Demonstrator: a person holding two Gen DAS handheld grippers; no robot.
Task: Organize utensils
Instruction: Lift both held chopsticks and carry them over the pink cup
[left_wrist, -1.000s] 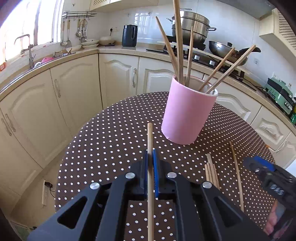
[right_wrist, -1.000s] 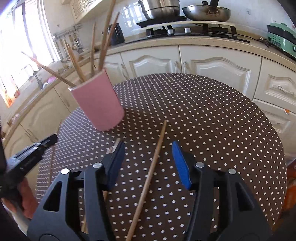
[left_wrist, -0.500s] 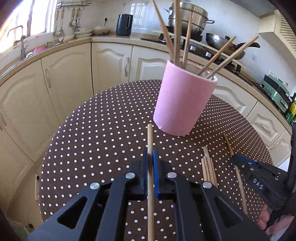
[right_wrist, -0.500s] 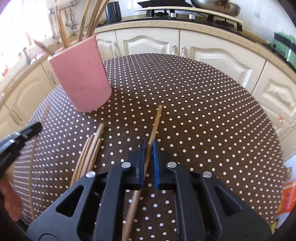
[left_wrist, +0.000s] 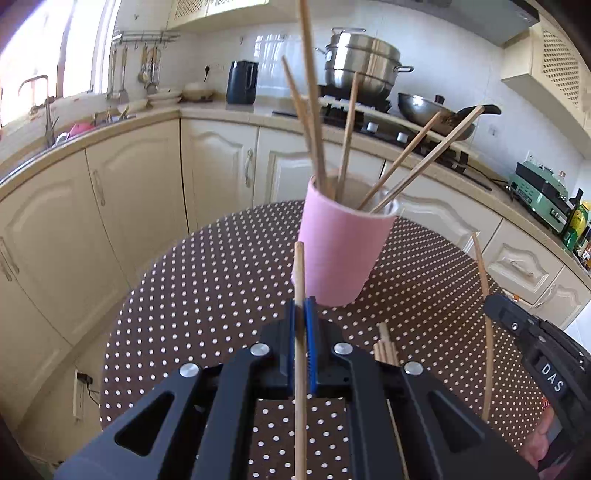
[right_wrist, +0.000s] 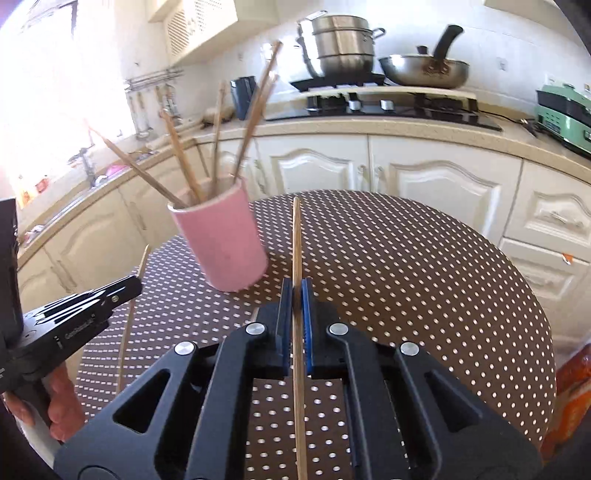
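Note:
My left gripper is shut on a wooden chopstick that points up toward the pink cup. The cup stands on the dotted brown table with several chopsticks leaning out of it. My right gripper is shut on another chopstick, held above the table to the right of the pink cup. Each gripper shows in the other's view: the right gripper with its chopstick, the left gripper with its chopstick.
A few loose chopsticks lie on the table between the grippers. Cream cabinets and a counter curve around the table, with a stove and pots, a black kettle and a green appliance. A hand grips the left tool.
The right gripper shut on the chopstick that lay on the table and lifted it clear. The left gripper kept its chopstick, leaned toward the cup and came back up.

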